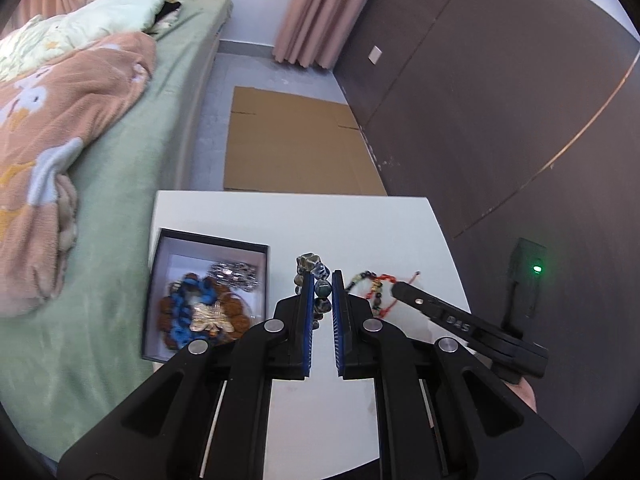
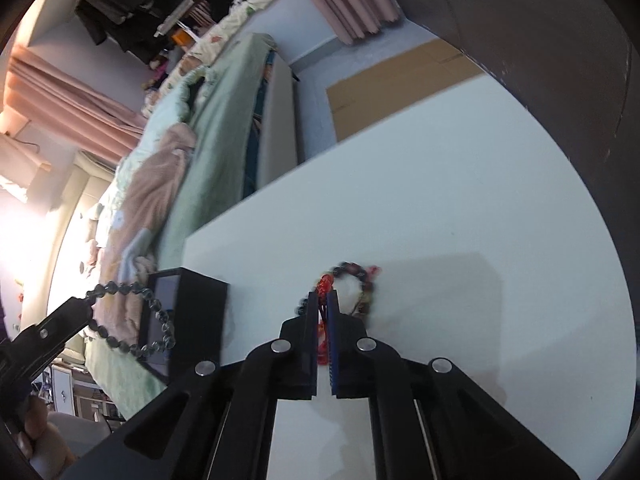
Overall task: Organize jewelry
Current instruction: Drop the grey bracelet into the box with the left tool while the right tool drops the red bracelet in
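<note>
My left gripper [image 1: 322,280] is shut on a dark stone-bead bracelet [image 1: 316,280] and holds it above the white table, just right of the open black jewelry box [image 1: 160,280]. The box holds blue, brown, silver and gold pieces [image 1: 208,308]. In the right wrist view the same bracelet [image 2: 136,320] hangs as a loop from the left gripper [image 2: 86,300] beside the box [image 2: 200,312]. My right gripper [image 2: 322,298] is shut on a red-corded bead bracelet [image 2: 326,282] that trails on the table; it also shows in the left wrist view [image 1: 376,288] at the right gripper's tip [image 1: 394,289].
The white table [image 1: 360,232] stands beside a bed with a green sheet [image 1: 120,208] and a peach blanket [image 1: 60,120]. A flattened cardboard sheet [image 1: 296,140] lies on the floor beyond the table. A dark wall [image 1: 500,100] runs along the right.
</note>
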The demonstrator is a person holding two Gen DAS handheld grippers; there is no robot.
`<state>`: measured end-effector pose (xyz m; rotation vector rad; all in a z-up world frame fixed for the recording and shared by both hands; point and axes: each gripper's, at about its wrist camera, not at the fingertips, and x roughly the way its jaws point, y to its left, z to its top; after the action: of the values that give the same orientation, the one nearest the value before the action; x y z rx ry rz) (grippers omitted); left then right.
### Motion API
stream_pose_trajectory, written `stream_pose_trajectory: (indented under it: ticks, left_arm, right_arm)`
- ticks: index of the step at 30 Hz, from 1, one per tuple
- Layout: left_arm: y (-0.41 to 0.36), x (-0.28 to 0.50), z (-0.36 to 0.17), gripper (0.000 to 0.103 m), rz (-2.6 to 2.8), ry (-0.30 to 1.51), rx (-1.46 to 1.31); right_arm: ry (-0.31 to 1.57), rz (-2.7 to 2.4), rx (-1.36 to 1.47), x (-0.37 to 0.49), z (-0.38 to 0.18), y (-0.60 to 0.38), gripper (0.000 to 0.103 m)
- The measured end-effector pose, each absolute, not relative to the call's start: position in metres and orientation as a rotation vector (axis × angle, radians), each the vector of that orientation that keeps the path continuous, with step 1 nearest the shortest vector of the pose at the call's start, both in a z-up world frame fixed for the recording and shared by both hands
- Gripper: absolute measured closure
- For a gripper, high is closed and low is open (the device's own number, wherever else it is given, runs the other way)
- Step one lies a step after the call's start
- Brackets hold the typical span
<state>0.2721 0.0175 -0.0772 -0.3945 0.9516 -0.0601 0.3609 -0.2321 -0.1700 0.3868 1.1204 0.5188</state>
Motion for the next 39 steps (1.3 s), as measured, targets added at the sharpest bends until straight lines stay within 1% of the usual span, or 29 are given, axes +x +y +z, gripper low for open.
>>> stream_pose_trajectory:
  ticks: [6, 7, 8, 10, 11, 12, 15, 17, 19, 21, 28, 39]
  left_arm:
    - [0.045, 0.267, -0.079, 0.094, -0.023, 0.938, -0.441]
    - [0.052, 0.267, -0.083, 0.092, 0.0, 0.945, -0.45]
    - [0.056, 0.267, -0.086, 0.087, 0.021, 0.952, -0.451]
    - [0.071, 0.263, -0.092, 0.04, 0.073, 0.962, -0.471]
    - [0.076, 0.26, -0.092, 0.037, 0.088, 0.944, -0.48]
    - [0.082, 0.254, -0.09, 0.036, 0.105, 0.918, -0.479]
    - [0.096, 0.247, -0.09, 0.036, 0.122, 0.918, -0.491]
    - [0.106, 0.242, -0.089, 0.032, 0.137, 0.914, -0.499]
    - [0.116, 0.235, -0.087, 0.024, 0.158, 0.899, -0.501]
    - [0.124, 0.229, -0.086, 0.022, 0.17, 0.891, -0.509]
    - [0.146, 0.213, -0.086, 0.019, 0.189, 0.877, -0.528]
    - [0.174, 0.2, -0.09, 0.019, 0.211, 0.86, -0.567]
  right_arm:
    - [1.065, 0.578, 0.369, 0.348, -0.136, -0.219, 0.099]
    - [1.055, 0.594, 0.368, 0.345, -0.128, -0.214, 0.099]
    - [1.046, 0.607, 0.363, 0.343, -0.121, -0.21, 0.099]
    - [1.032, 0.63, 0.353, 0.337, -0.111, -0.203, 0.099]
    - [1.024, 0.652, 0.35, 0.334, -0.103, -0.197, 0.099]
    - [1.019, 0.665, 0.347, 0.332, -0.098, -0.193, 0.099]
    - [1.005, 0.705, 0.335, 0.328, -0.083, -0.177, 0.099]
    - [0.997, 0.726, 0.322, 0.325, -0.075, -0.166, 0.099]
    - [0.994, 0.747, 0.305, 0.322, -0.069, -0.15, 0.099]
    - [0.997, 0.76, 0.291, 0.32, -0.066, -0.139, 0.099]
    - [1.007, 0.775, 0.223, 0.32, -0.063, -0.094, 0.099]
    - [1.059, 0.817, 0.211, 0.333, -0.071, -0.042, 0.098]
